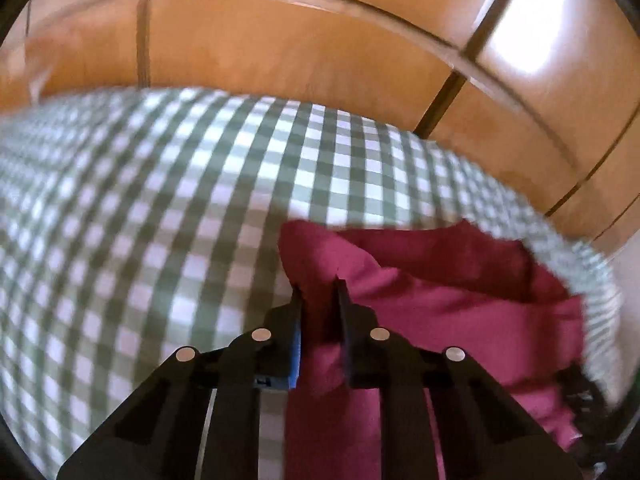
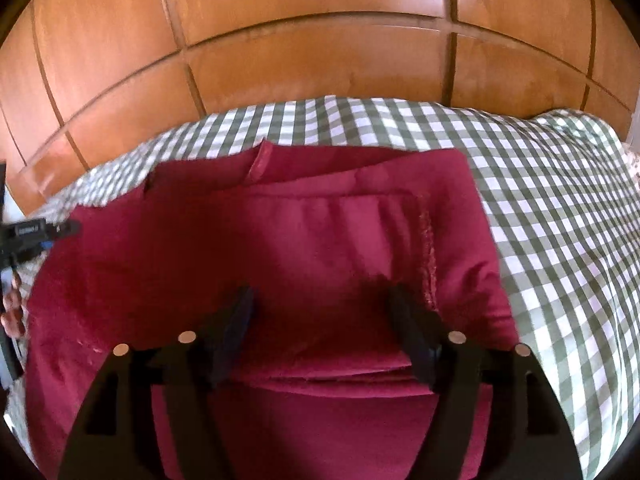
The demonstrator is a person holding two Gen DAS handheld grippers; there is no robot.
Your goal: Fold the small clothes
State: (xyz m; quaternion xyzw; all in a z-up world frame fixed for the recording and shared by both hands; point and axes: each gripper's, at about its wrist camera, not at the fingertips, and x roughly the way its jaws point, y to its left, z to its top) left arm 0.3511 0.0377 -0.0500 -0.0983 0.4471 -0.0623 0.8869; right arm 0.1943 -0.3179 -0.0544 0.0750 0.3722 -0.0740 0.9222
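A dark red garment [image 2: 304,240] lies partly folded on a green-and-white checked cloth [image 2: 540,200]. My right gripper [image 2: 320,300] is open and hovers low over the garment's near folded edge, with one finger on each side. In the left wrist view my left gripper [image 1: 318,292] is shut on a raised fold of the same red garment [image 1: 420,292], near its left edge. The left gripper's tip also shows at the far left of the right wrist view [image 2: 44,230], with a bit of the person's hand below it.
The checked cloth [image 1: 160,220] covers a bed or table that ends at a wall of orange-brown wooden panels [image 2: 320,40]. The panels also fill the top of the left wrist view [image 1: 280,40], which is blurred by motion.
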